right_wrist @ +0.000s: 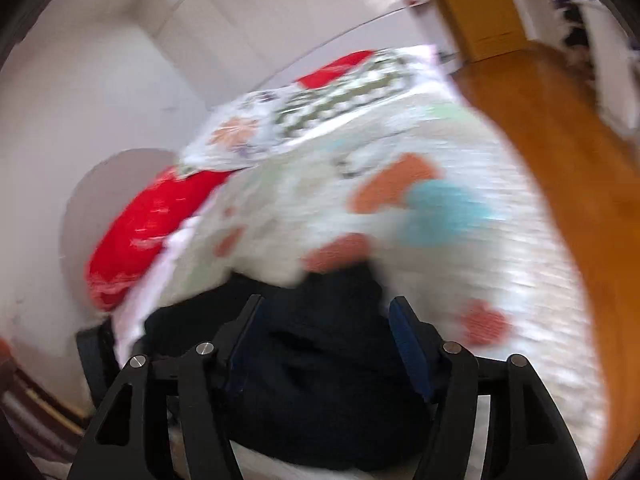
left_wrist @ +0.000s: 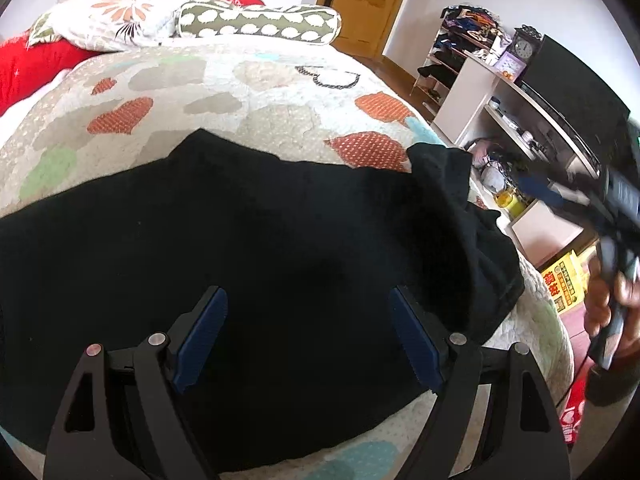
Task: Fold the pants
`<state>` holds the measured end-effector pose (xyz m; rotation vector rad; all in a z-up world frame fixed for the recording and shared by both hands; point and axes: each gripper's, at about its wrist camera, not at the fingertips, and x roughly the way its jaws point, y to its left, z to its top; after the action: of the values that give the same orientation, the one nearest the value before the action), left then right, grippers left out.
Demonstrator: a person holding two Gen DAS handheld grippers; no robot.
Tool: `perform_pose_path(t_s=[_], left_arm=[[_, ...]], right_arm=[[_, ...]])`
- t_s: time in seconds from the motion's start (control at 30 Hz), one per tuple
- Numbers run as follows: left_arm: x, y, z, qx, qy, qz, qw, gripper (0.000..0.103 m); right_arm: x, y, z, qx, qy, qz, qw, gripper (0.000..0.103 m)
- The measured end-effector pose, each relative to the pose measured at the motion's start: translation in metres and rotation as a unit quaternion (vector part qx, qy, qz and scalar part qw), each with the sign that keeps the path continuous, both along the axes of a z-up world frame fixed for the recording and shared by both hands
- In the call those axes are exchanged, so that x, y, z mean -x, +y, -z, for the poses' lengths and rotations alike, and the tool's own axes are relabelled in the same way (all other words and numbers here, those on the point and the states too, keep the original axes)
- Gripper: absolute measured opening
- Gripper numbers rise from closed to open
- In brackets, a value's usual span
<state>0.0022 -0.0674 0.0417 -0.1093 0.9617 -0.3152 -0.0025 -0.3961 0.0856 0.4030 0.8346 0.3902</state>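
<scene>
Pants (left_wrist: 248, 240): black, spread flat across the near part of the bed, right end bunched into a raised fold near the bed's edge.
Bed (left_wrist: 240, 92): patchwork quilt with orange hearts; pillows (left_wrist: 256, 20) at the far end.
Left tongs (left_wrist: 308, 340): spread wide, hovering over the pants, gripping nothing.
Right tongs (right_wrist: 324, 344): spread, above the bunched black fabric; view blurred.

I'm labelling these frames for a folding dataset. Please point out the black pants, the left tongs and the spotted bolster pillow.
black pants (left_wrist: 248, 216): left wrist view, flat middle.
left tongs (left_wrist: 308, 340): left wrist view, midway between fingertips.
spotted bolster pillow (left_wrist: 260, 22): left wrist view, its middle.
</scene>
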Motion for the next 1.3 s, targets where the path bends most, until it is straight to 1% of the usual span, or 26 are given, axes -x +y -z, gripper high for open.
perform_pose_path(t_s=[0.07, 0.13, 0.2, 0.23, 0.27, 0.3, 0.37, 0.4, 0.43, 0.5, 0.53, 0.57, 0.6, 0.67, 0.7, 0.73, 0.8, 0.83, 0.87, 0.93, 1.0, 1.13, 1.2, 1.23, 1.27, 1.3], left_arm=[[-0.001, -0.001, 0.000, 0.000, -0.003, -0.003, 1.0000, 0.083], [0.000, -0.002, 0.000, 0.002, -0.004, -0.006, 1.0000, 0.083], [0.003, -0.003, -0.002, 0.005, -0.001, -0.003, 1.0000, 0.083], [0.005, -0.003, -0.003, 0.003, 0.000, -0.001, 1.0000, 0.083], [0.007, -0.003, -0.005, -0.002, -0.001, 0.001, 1.0000, 0.083], [0.009, -0.002, -0.007, -0.007, -0.005, 0.002, 1.0000, 0.083], [0.011, 0.001, -0.011, -0.010, -0.010, -0.002, 0.9999, 0.083], [0.011, 0.004, -0.012, -0.006, -0.012, -0.008, 0.9999, 0.083], [0.011, 0.006, -0.013, -0.001, -0.012, -0.012, 0.9999, 0.083], [0.010, 0.009, -0.012, 0.008, -0.010, -0.019, 0.9997, 0.083], [0.010, 0.008, -0.012, 0.008, -0.009, -0.019, 0.9998, 0.083], [0.011, 0.008, -0.011, 0.006, -0.007, -0.017, 0.9998, 0.083], [0.012, 0.007, -0.009, 0.000, -0.006, -0.013, 0.9999, 0.083], [0.015, 0.007, -0.009, -0.002, -0.009, -0.010, 0.9999, 0.083], [0.015, 0.008, -0.010, -0.001, -0.009, -0.009, 0.9999, 0.083], [0.015, 0.009, -0.010, 0.001, -0.010, -0.011, 0.9999, 0.083], [0.014, 0.011, -0.010, 0.007, -0.010, -0.017, 0.9998, 0.083], [0.013, 0.013, -0.010, 0.010, -0.010, -0.021, 0.9997, 0.083], [0.014, 0.014, -0.010, 0.013, -0.010, -0.024, 0.9996, 0.083], [0.015, 0.016, -0.011, 0.015, -0.011, -0.026, 0.9995, 0.083], [0.018, 0.019, -0.014, 0.014, -0.016, -0.028, 0.9994, 0.083], [0.021, 0.029, -0.019, 0.017, -0.023, -0.037, 0.9989, 0.083], [0.022, 0.034, -0.020, 0.022, -0.023, -0.043, 0.9986, 0.083], [0.023, 0.036, -0.020, 0.022, -0.024, -0.045, 0.9985, 0.083], [0.024, 0.039, -0.021, 0.022, -0.026, -0.047, 0.9983, 0.083], [0.025, 0.042, -0.022, 0.022, -0.028, -0.049, 0.9982, 0.083]], right_arm=[[0.005, -0.011, 0.016, 0.044, 0.034, 0.010, 0.998, 0.067], [-0.001, -0.011, 0.039, 0.044, 0.069, 0.009, 0.997, 0.067], [-0.008, -0.003, 0.059, 0.034, 0.084, -0.002, 0.996, 0.055], [-0.008, 0.002, 0.063, 0.036, 0.078, 0.002, 0.996, 0.024], [-0.008, 0.007, 0.061, 0.035, 0.064, -0.002, 0.997, 0.011], [-0.004, 0.011, 0.054, 0.041, 0.048, -0.005, 0.998, 0.011], [0.004, 0.014, 0.039, 0.077, 0.009, 0.003, 0.997, 0.010], [0.009, 0.013, 0.032, 0.092, -0.001, 0.013, 0.996, 0.009], [0.011, 0.008, 0.031, 0.100, 0.001, 0.020, 0.995, 0.009], [0.009, 0.006, 0.044, 0.115, 0.026, 0.022, 0.993, 0.009], [0.007, 0.010, 0.054, 0.133, 0.039, 0.021, 0.990, 0.009], [0.008, 0.011, 0.060, 0.138, 0.047, 0.020, 0.989, 0.010], [0.009, 0.009, 0.061, 0.129, 0.046, 0.026, 0.990, 0.012], [0.012, -0.003, 0.051, 0.102, 0.047, 0.046, 0.993, 0.024], [0.013, -0.008, 0.043, 0.098, 0.043, 0.060, 0.992, 0.026], [0.011, -0.006, 0.038, 0.098, 0.038, 0.061, 0.993, 0.031], [0.007, 0.001, 0.022, 0.077, 0.026, 0.037, 0.996, 0.040], [0.003, 0.009, 0.015, 0.062, 0.020, 0.018, 0.998, 0.046], [0.000, 0.018, 0.010, 0.058, 0.016, 0.007, 0.998, 0.057], [-0.010, 0.050, 0.002, 0.068, 0.006, -0.021, 0.997, 0.059], [-0.019, 0.081, 0.002, 0.089, 0.001, -0.045, 0.995, 0.062], [-0.044, 0.132, 0.019, 0.159, 0.006, -0.039, 0.987, 0.063], [-0.058, 0.142, 0.035, 0.179, 0.023, -0.037, 0.983, 0.062], [-0.063, 0.142, 0.044, 0.186, 0.037, -0.039, 0.981, 0.047], [-0.063, 0.136, 0.048, 0.182, 0.045, -0.038, 0.982, 0.021], [-0.059, 0.125, 0.046, 0.162, 0.044, -0.038, 0.985, 0.016]])
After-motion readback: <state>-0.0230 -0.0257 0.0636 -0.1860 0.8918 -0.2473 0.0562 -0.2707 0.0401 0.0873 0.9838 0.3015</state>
